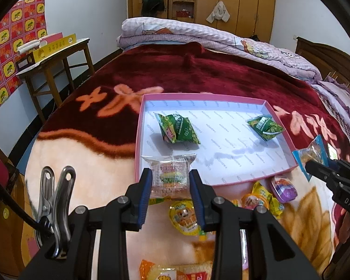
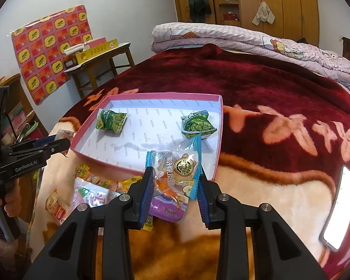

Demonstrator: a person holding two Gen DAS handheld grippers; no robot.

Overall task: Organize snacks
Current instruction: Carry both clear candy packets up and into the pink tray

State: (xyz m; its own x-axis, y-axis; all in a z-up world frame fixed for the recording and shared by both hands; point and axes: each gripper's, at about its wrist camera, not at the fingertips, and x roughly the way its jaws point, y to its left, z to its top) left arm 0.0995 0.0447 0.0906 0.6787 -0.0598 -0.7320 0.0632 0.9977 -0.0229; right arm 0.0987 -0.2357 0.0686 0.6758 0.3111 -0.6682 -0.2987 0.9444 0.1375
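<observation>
The left gripper point(image 1: 170, 182) clamps a clear-wrapped cake packet point(image 1: 171, 175) above the near-left corner of the pink tray point(image 1: 138, 126). The right gripper point(image 2: 176, 182) grips a blue-edged snack packet point(image 2: 177, 165) over the tray's near edge. Two green pea packets point(image 1: 177, 128) lie inside the tray, and loose snacks point(image 1: 184, 217) rest on the blanket point(image 1: 198, 74) just before it.

Right hand-held gripper point(image 2: 175, 182) clamped on a clear blue-edged snack packet point(image 2: 176, 170), held above the near edge of the pink tray point(image 2: 218, 140). Two green pea packets point(image 2: 110, 121) point(image 2: 198, 123) inside the tray. Loose snacks point(image 2: 91, 186) heaped on the bed blanket point(image 2: 256, 163). Left hand-held gripper point(image 2: 63, 145) at left edge.
</observation>
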